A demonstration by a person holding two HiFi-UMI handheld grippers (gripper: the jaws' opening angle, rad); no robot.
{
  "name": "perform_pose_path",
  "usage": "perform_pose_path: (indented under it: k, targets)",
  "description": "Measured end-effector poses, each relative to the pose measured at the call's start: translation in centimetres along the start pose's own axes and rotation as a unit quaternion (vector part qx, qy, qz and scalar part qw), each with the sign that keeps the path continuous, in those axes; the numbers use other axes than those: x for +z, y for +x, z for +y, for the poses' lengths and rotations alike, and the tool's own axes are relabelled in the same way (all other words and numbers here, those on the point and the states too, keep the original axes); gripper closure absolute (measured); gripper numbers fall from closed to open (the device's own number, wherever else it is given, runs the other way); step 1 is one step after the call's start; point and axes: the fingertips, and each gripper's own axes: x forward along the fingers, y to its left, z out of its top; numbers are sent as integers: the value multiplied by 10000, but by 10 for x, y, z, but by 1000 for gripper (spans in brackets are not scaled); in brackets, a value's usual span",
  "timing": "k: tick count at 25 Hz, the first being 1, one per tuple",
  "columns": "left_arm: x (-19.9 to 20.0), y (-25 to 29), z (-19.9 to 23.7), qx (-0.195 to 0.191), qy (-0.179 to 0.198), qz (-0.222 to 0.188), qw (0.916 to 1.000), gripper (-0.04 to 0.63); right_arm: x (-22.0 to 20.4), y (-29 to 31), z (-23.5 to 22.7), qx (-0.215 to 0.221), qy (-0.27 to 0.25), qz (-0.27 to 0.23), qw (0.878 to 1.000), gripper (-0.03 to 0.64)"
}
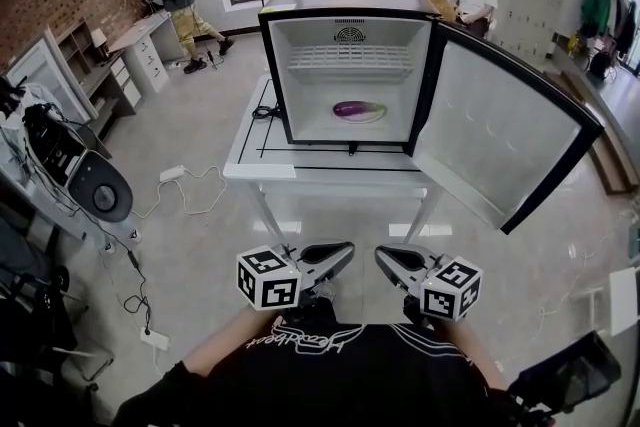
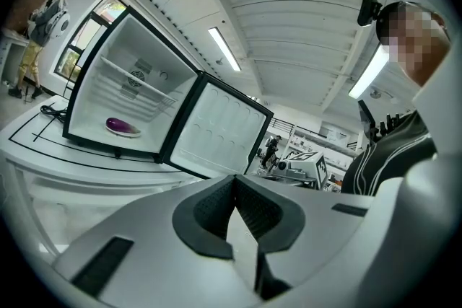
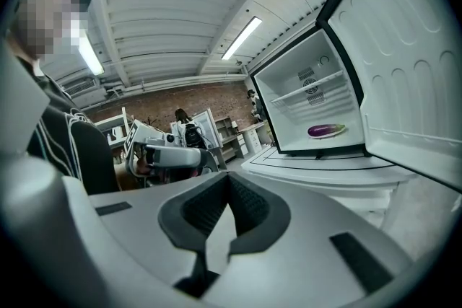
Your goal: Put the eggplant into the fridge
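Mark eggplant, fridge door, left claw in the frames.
eggplant [image 1: 358, 111], head view, middle of its purple body.
fridge door [image 1: 500, 140], head view, white inner panel of the open door.
left claw [image 2: 234, 180], left gripper view, where its closed tips meet.

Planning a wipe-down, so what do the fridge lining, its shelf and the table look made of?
Fridge lining: likely moulded white plastic, smooth, rounded corners. Shelf: seemingly white-coated wire, thin parallel bars. Table: smooth white top, black lines, perhaps laminate or paint; unclear.
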Motion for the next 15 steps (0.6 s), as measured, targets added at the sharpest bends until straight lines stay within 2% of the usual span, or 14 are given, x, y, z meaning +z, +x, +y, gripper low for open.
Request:
perform_pose_path:
  k: [15]
  targets:
    - [-2, 8, -2, -189, 198, 208, 9994, 588, 4, 0, -5, -18, -49, -62, 10000, 611]
